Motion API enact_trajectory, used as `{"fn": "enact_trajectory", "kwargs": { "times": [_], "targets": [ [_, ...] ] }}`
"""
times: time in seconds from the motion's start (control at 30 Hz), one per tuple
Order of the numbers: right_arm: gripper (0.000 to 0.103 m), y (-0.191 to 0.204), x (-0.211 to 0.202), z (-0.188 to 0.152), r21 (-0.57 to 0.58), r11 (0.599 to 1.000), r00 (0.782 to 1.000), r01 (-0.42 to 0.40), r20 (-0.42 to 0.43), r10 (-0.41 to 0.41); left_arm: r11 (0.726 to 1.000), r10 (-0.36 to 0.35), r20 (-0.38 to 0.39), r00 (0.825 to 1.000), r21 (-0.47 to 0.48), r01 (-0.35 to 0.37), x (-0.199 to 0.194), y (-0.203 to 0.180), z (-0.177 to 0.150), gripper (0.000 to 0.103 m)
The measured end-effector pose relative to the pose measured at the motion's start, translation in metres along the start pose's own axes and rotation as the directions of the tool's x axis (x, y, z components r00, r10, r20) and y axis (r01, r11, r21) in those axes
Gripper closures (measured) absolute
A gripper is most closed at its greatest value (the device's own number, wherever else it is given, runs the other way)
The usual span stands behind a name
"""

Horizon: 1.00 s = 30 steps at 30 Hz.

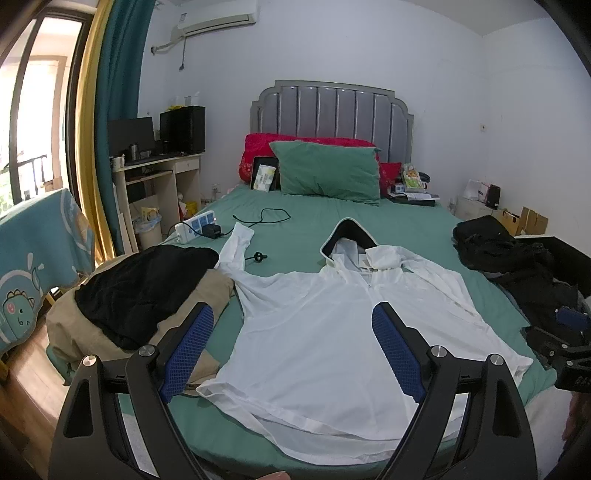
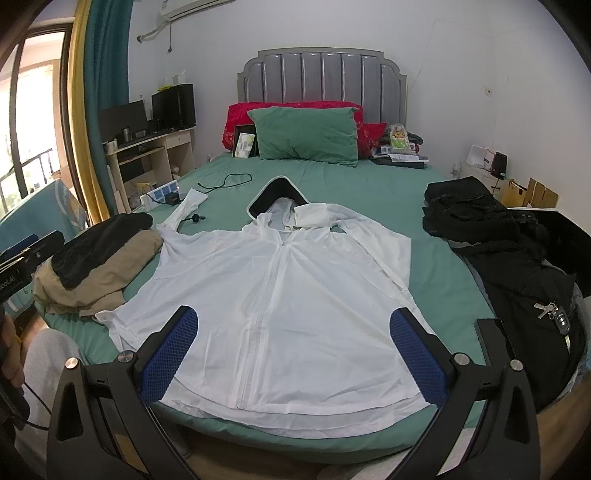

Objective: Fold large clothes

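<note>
Bedroom with pale walls, a grey padded headboard [image 2: 323, 75] and a bed [image 2: 369, 192] under a green sheet that fills most of both views. A white hooded jacket [image 2: 280, 295] lies front up in the middle of the sheet, zip closed, hem at the foot edge, hood toward the green pillow [image 2: 306, 133]; one sleeve stretches out toward a power strip [image 1: 195, 225] and a black cable [image 1: 269, 216], the other is folded across the shoulder. A tan and black heap of clothes [image 1: 147, 295] touches the jacket on one side; a pile of black clothes [image 2: 498, 251] with a bunch of keys [image 2: 557, 317] lies apart on the other. Red pillows lean on the headboard. A table [image 1: 159, 177] with a monitor stands by the teal curtain [image 1: 122, 110] and balcony door, an air conditioner [image 1: 218, 22] above. The left gripper [image 1: 291, 321] and right gripper [image 2: 295, 325] both hover over the jacket's lower part, jaws spread wide, holding nothing.
</note>
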State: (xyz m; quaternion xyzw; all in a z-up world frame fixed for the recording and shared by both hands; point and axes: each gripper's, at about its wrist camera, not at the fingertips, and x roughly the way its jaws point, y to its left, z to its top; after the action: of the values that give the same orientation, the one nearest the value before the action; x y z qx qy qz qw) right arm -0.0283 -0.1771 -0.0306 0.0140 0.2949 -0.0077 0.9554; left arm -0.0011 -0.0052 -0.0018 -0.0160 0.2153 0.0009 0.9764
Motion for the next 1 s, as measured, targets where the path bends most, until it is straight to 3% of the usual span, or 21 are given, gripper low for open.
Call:
{"fn": "enact_trajectory", "kwargs": {
  "times": [1.0],
  "targets": [
    [0.000,0.0028,0.0003,-0.0011,0.002,1.000,1.000,0.001,-0.001,-0.001,1.000,-0.002,-0.002,1.000,0.007,0.002,0.0010,-0.0009,0.0005,0.013]
  ]
}}
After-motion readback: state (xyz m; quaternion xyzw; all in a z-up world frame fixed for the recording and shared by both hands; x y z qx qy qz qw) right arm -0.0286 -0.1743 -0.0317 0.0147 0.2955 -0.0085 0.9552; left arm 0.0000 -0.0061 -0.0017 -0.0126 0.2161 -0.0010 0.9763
